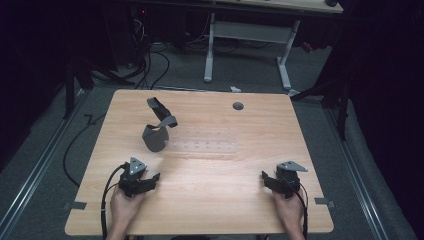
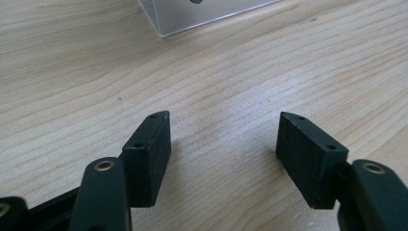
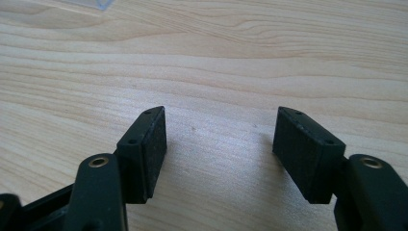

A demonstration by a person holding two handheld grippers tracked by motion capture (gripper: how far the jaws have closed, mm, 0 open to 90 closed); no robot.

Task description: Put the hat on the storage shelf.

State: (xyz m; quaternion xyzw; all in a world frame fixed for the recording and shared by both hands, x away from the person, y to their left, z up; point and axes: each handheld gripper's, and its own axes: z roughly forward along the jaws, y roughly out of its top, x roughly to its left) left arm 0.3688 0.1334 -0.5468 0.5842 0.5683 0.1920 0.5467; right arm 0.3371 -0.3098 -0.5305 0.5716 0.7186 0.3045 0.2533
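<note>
While resting low near the front edge of the wooden worktop (image 1: 210,210), left tool (image 1: 152,178) at the near left corner, jaws spread apart, bare wood between the pads (image 2: 149,159). Right tool (image 1: 267,179) at the near right corner, well apart from the left one, jaws likewise spread, pinching nothing. Nearest thing: a clear plastic tray (image 1: 205,146) lying flat at the worktop's middle, just ahead of the left tool, its corner (image 2: 166,26) visible in the left gripper view. Touching the tray's left end, a dark grey strap-like object (image 1: 156,131), curling upward. Farther back, a round hole (image 1: 238,106) in the worktop.
</note>
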